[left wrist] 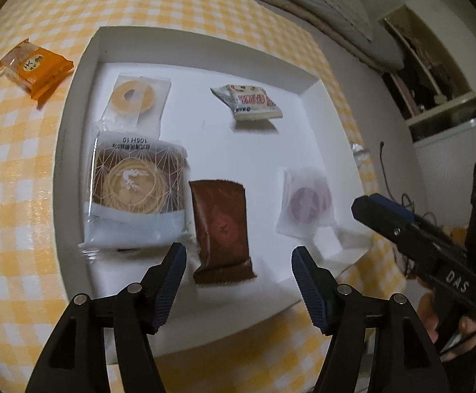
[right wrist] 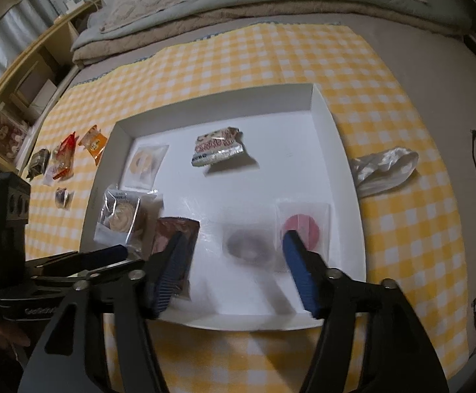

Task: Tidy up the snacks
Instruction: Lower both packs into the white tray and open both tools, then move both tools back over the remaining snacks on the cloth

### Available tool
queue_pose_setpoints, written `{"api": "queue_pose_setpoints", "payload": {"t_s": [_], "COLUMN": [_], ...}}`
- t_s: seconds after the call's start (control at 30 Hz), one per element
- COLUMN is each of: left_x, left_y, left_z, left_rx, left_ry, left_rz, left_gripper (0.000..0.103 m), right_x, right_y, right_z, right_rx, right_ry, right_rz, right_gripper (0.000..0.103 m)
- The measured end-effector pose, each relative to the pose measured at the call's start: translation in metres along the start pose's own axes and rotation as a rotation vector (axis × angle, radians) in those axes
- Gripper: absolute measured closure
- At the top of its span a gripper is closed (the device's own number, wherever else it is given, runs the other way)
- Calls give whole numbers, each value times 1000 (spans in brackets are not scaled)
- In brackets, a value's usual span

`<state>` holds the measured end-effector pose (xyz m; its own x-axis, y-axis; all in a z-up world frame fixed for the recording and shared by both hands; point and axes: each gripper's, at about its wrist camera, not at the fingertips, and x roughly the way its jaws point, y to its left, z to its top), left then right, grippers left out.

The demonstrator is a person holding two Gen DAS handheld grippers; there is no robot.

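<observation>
While tongs hover, white tray (left wrist: 84, 75) holds snacks (left wrist: 220, 229).

A yellow-and-white checked cloth (right wrist: 352, 75) covers the surface. A white tray (right wrist: 323, 104) sits mid-frame on it. Left of the tray lie loose snack packets (right wrist: 62, 159), an orange one (left wrist: 35, 67) nearest; a crumpled white wrapper (right wrist: 385, 168) lies at right.
</observation>
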<state>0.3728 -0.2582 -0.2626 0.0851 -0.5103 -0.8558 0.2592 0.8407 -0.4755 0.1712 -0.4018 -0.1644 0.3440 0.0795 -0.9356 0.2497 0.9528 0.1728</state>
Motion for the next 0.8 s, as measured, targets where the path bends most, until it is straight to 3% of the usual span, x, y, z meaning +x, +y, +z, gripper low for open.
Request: {"api": "queue_pose_setpoints", "payload": {"t_s": [0.13,0.33,0.4,0.57,0.8], "left_x": [-16,-37,-43,-57,-75], "left_y": [-3,-5,-4,-2,-1], "left_z": [-10,-22,-24,-30,-37], "left_rx": [48,99,107,137,182], "left_ry": [-3,-33,-40,-61,-83], "left_rz": [17,42,41,50,78], "left_gripper": [35,23,17,0,0], "right_x": [3,-1,-3,-14,-22], "right_y": [-8,-12,-13,-11,-10], "right_z": [-7,-14,-14,-16,-21], "right_rx": [20,29,34,36,19], "right_ry": [22,12,3,-39,-56], "right_rz": [20,24,27,15,-37], "right_gripper": [38,26,15,0,0]}}
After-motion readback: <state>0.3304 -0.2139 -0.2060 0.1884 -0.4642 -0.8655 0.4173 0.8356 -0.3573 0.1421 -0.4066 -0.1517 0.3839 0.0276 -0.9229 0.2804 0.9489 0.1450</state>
